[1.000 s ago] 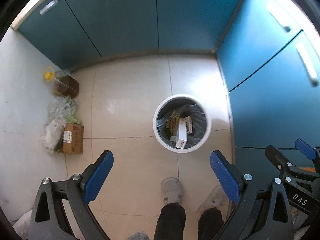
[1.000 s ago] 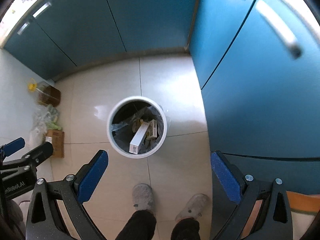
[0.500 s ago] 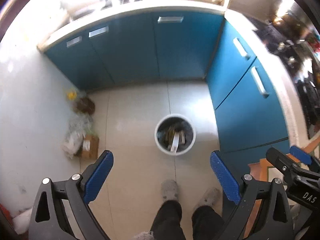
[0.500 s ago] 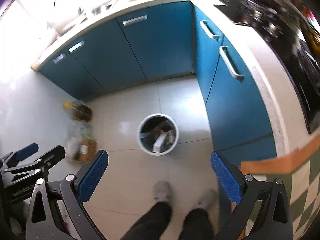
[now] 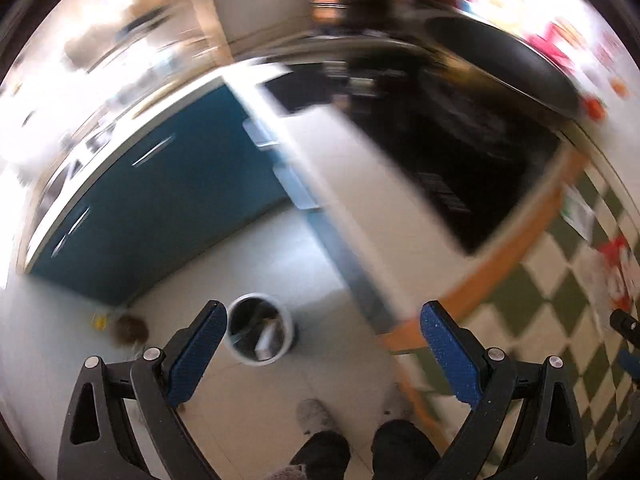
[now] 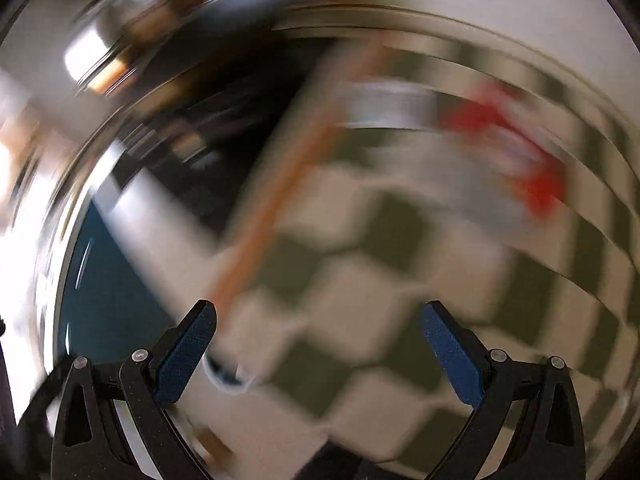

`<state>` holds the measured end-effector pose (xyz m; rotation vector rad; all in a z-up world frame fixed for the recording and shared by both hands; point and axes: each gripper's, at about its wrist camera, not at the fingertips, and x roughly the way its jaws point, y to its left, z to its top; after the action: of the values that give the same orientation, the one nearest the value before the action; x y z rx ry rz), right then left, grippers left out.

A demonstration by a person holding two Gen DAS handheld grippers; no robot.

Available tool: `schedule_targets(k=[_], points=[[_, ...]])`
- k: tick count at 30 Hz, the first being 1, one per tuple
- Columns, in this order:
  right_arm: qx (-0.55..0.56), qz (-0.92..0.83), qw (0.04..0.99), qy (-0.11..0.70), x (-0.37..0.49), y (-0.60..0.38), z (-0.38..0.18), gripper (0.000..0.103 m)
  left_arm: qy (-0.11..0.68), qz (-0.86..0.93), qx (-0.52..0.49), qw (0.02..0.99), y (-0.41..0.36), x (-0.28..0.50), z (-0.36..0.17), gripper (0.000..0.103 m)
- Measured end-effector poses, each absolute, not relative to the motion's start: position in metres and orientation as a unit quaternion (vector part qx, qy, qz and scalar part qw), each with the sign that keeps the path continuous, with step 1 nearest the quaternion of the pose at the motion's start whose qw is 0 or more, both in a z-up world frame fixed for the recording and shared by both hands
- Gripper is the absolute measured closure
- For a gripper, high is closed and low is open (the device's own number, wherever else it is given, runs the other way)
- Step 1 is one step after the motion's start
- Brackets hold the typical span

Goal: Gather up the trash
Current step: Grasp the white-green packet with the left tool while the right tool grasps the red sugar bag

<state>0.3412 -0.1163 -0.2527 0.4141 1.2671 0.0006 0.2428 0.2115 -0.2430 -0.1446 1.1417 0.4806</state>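
Note:
A white round trash bin (image 5: 261,330) with a dark liner and boxes inside stands on the tiled floor far below, in the left wrist view. My left gripper (image 5: 322,354) is open and empty, high above the floor. My right gripper (image 6: 320,354) is open and empty over a green and white checkered cloth (image 6: 400,280). A blurred red and white thing (image 6: 532,184) lies on the cloth at the upper right; in the left wrist view it (image 5: 618,268) is at the right edge. The right wrist view is heavily blurred.
Blue cabinets (image 5: 160,208) line the floor behind the bin. A white counter (image 5: 360,184) with a black hob (image 5: 472,152) runs diagonally. The checkered table with an orange edge (image 5: 520,240) is at right. A brown jug (image 5: 128,330) stands on the floor. My feet (image 5: 316,416) are below.
Both grippers have risen and swung right, away from the bin. The bin has shrunk and slid down-left in view; the counter and checkered table have come into view. Both jaws stay open.

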Motion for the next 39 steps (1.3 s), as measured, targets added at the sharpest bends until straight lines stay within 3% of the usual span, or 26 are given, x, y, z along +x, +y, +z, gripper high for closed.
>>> schedule_targets(k=[3,9,15,16,18,19,20,34,35,36,37,39], points=[[0.256,-0.07,0.764,0.588,0.353,-0.193,-0.28,0.0,0.551,0.189,-0.019,0.812,0.157,0.287,-0.256,0.004],[0.238,-0.134,0.766,0.582,0.403,-0.239,-0.322,0.0,0.578,0.172,0.063,0.795,0.097,0.341,-0.288,0.004],[0.098,-0.146,0.801,0.572,0.437,-0.199,-0.346,0.006,0.586,0.178,0.083,0.786,0.078,0.366,-0.3,0.004],[0.093,-0.146,0.812,0.557,0.436,-0.197,-0.346,0.016,0.587,0.179,0.087,0.785,0.076,0.369,-0.3,0.004],[0.083,-0.15,0.828,0.534,0.433,-0.194,-0.345,0.055,0.59,0.178,0.092,0.782,0.071,0.378,-0.303,0.004],[0.077,-0.156,0.831,0.528,0.433,-0.199,-0.345,0.092,0.591,0.176,0.093,0.782,0.067,0.381,-0.303,0.004],[0.092,-0.143,0.831,0.529,0.433,-0.205,-0.348,0.103,0.593,0.172,0.093,0.781,0.064,0.386,-0.303,0.004],[0.171,-0.208,0.827,0.493,0.423,-0.366,-0.33,0.103,0.638,0.018,0.028,0.769,-0.019,0.508,-0.331,0.005],[0.178,-0.214,0.824,0.494,0.425,-0.371,-0.332,0.103,0.645,0.008,0.023,0.764,-0.023,0.513,-0.337,0.007],[0.186,-0.219,0.82,0.496,0.425,-0.377,-0.336,0.103,0.65,-0.002,0.019,0.76,-0.028,0.517,-0.343,0.023],[0.194,-0.224,0.816,0.496,0.425,-0.378,-0.34,0.103,0.651,-0.009,0.016,0.759,-0.031,0.519,-0.345,0.024],[0.204,-0.228,0.811,0.498,0.427,-0.377,-0.347,0.103,0.638,-0.009,0.015,0.77,-0.033,0.519,-0.34,0.041]])
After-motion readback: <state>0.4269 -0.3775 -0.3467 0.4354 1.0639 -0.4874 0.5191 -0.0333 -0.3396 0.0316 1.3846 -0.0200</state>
